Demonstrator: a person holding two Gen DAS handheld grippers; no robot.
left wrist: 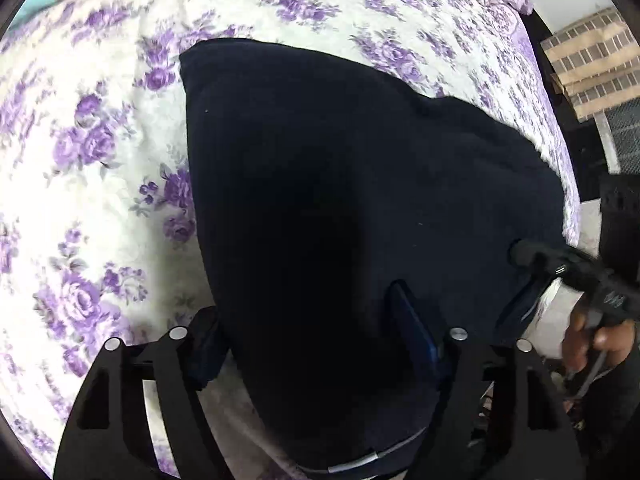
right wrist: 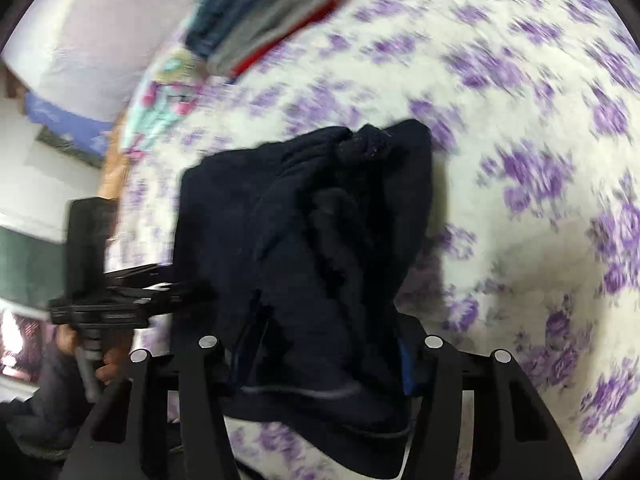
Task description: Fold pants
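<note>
A bed (left wrist: 100,208) carries everything here, covered by a white quilted bedspread (right wrist: 520,288) printed with purple roses and grey-green leaves. Directly on the bedspread lie dark navy fleece pants (left wrist: 340,200), spread as a broad, mostly flat shape in the left wrist view and looking bunched and rumpled in the blurred right wrist view. Toward the far side of the bed sits a stack of folded clothes (right wrist: 260,12) in blue, grey and red, its details smeared by blur. Just beside that stack lies a turquoise cloth with pink flower print (right wrist: 168,92), which reaches the bed's edge. The bedspread's lilac border (left wrist: 532,64) runs along the right edge of the bed.
</note>
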